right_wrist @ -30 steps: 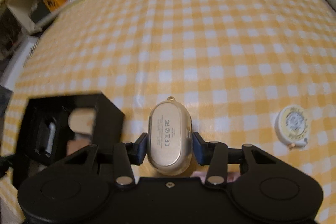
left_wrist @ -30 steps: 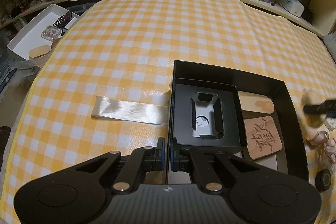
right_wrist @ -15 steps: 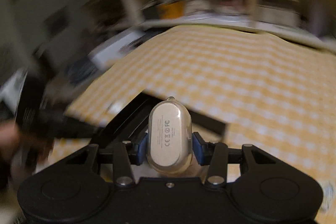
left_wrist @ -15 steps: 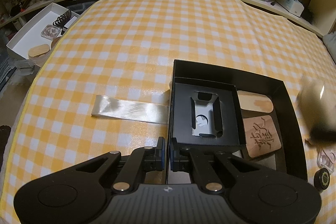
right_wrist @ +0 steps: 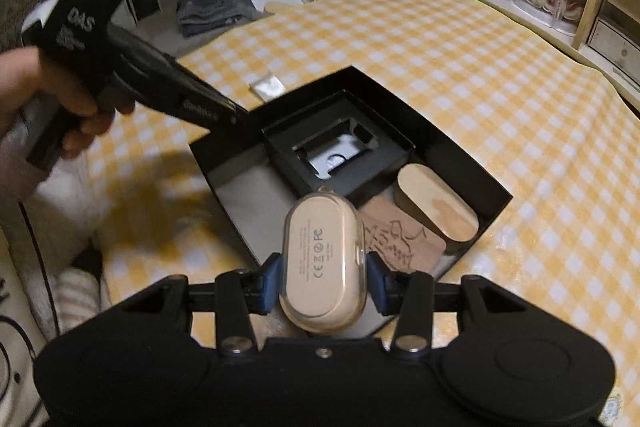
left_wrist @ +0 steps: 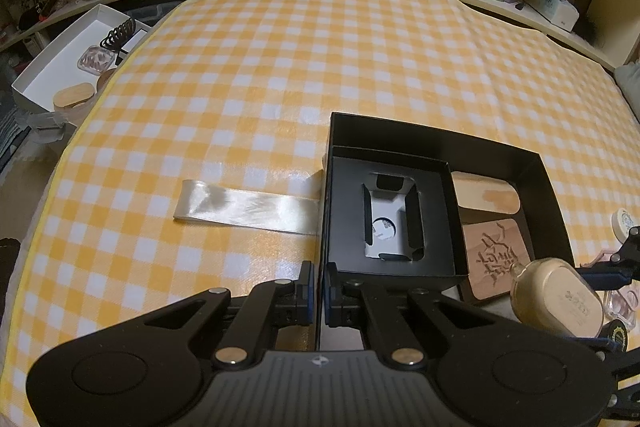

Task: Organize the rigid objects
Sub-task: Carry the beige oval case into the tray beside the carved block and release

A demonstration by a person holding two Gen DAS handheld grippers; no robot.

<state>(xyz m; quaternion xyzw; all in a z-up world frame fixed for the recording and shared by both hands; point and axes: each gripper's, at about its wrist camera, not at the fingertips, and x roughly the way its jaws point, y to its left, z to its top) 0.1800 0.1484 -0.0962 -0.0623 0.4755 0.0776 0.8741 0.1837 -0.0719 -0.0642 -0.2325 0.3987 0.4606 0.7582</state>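
My right gripper (right_wrist: 323,281) is shut on a beige earbud case in a clear cover (right_wrist: 322,261), held above the near corner of the black box (right_wrist: 472,167); the case also shows in the left wrist view (left_wrist: 558,297). The box (left_wrist: 548,195) holds a smaller black inner box (left_wrist: 390,215), an oval wooden piece (left_wrist: 486,193) and a carved wooden coaster (left_wrist: 498,259). My left gripper (left_wrist: 319,285) is shut on the box's near-left wall.
A satin ribbon (left_wrist: 248,207) lies left of the box on the yellow checked cloth. A white round tin (left_wrist: 622,221) and small clear items (left_wrist: 620,303) lie right of the box. A white tray (left_wrist: 68,67) sits beyond the table's left edge. Shelves ring the far side.
My right gripper swung left with the earbud case, from over the open cloth to above the black box's near corner. The left gripper has stayed on the box wall.
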